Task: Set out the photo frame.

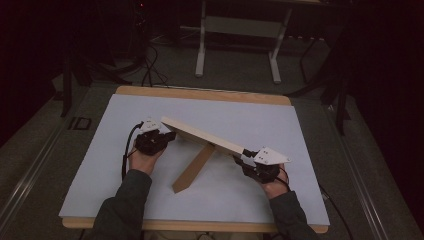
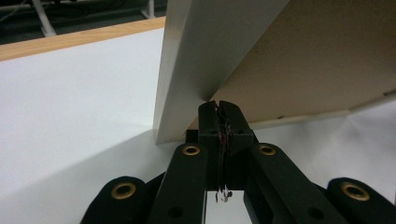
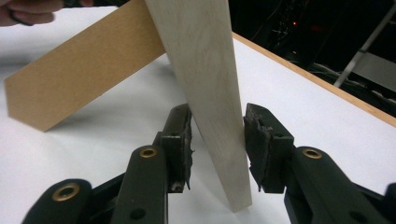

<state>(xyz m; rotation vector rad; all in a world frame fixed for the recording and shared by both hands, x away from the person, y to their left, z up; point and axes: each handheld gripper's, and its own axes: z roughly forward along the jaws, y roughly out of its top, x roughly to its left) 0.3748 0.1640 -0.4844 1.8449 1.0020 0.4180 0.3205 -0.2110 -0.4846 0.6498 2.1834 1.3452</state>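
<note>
1. Surface (image 1: 125, 165): a white sheet on a wood-edged board.
2. Picture frame (image 1: 202, 135): it stands tilted mid-surface, propped on its brown easel leg (image 1: 192, 172), running from far left to near right.
3. Left claw (image 1: 167, 136): its jaws look fully closed at the frame's far-left end. The left gripper view has them meeting just below where the back board joins the rim; whether they pinch a thin edge I cannot tell.
4. Right claw (image 3: 217, 140): open, the frame's near-right end standing between the pads, gaps showing.
5. Step, as I judge it: steadying the frame. Next, the right claw must close squarely, without toppling it.
</note>
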